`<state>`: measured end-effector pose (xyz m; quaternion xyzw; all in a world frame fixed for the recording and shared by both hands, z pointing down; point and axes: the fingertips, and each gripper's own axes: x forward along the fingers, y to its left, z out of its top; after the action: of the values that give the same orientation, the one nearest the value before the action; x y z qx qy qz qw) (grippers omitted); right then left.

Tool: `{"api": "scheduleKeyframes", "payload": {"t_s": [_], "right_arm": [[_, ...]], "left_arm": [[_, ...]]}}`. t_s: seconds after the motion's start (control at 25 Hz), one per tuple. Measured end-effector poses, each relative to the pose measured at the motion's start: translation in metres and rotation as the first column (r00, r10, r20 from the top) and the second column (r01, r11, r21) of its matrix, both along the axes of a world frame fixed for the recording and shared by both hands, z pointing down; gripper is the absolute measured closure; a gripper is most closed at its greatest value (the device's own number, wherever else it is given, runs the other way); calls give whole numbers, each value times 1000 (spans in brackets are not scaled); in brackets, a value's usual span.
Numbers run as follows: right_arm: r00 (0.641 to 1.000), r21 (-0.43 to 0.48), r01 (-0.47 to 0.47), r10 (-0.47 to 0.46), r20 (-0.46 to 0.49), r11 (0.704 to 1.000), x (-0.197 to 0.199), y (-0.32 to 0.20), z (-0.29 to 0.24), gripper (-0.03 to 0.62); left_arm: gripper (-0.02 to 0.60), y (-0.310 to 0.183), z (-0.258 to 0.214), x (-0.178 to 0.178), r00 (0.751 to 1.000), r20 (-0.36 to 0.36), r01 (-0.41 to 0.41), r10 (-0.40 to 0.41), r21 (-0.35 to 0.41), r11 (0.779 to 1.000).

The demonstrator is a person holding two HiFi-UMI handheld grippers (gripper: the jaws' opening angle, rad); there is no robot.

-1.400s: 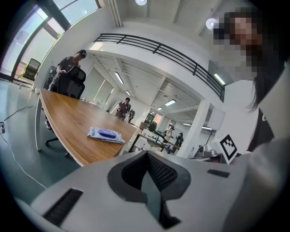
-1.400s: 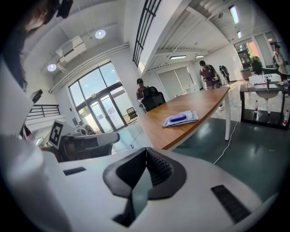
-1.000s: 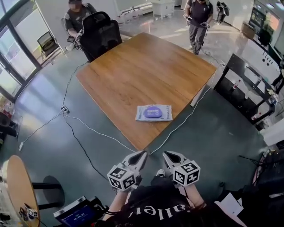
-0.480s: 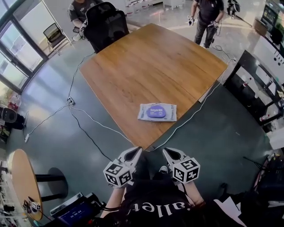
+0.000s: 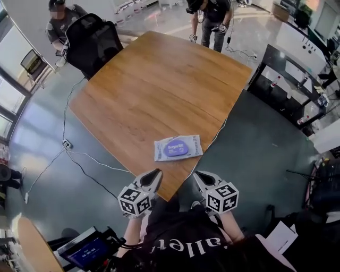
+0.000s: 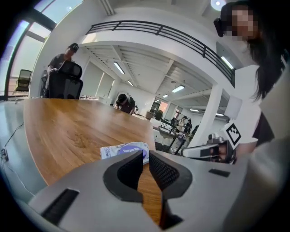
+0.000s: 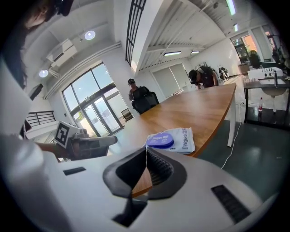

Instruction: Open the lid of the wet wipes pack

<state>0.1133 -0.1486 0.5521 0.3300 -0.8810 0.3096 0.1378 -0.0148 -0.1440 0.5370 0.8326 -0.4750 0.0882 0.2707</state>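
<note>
Left claw (image 5: 158, 171) is held just short of the tabletop (image 5: 159, 79) edge. Its jaws are parted by a narrow gap, and nothing is held between them. Wet wipes pack (image 5: 178, 147) is seen lying flat near that edge, ahead of both claws, with its purple lid (image 5: 176, 149) apparently pressed shut. Right claw (image 5: 195, 173) is held level with the left, jaws closed on nothing. Risk judged: if the lid is pried while the soft pack is unpinned, the pack may be lifted or dragged off the near edge.

A black office chair (image 5: 93, 40) stands at the wooden table's (image 5: 154, 90) far corner, with a person (image 5: 210, 16) nearby.
</note>
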Motion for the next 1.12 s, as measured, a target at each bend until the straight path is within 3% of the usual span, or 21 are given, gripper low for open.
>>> {"api": "scheduleKeyframes", "payload": {"t_s": [0.2,0.48,0.64,0.8,0.88,0.96,1.12], "right_arm": [[997,5,-55,55,-54,998,-23,-25,5,583],[985,-4,-91,89,-150,996,-48,-48,21,582],[977,-22,-131,125,-172,991,-52,-49,29,582],[968,-39,-153,141,-208,987,-63,-57,41,582],[962,-51,-159,144,-232,986,-69,-61,49,581],[956,-66,-162,140,-258,985,-74,-64,59,580],[944,-109,-150,109,-313,983,-86,-69,83,580]], "left_arm": [[550,-34,29,-18,982,110,-147,154,-65,987],[532,-72,81,-25,892,233,-359,387,-151,921],[532,-82,106,-25,811,332,-446,482,-183,876],[532,-86,124,-23,703,403,-544,587,-226,808],[532,-88,131,-23,667,417,-578,617,-233,782],[532,-88,134,-22,651,417,-601,634,-226,767],[531,-89,136,-22,663,383,-613,643,-216,760]]}}
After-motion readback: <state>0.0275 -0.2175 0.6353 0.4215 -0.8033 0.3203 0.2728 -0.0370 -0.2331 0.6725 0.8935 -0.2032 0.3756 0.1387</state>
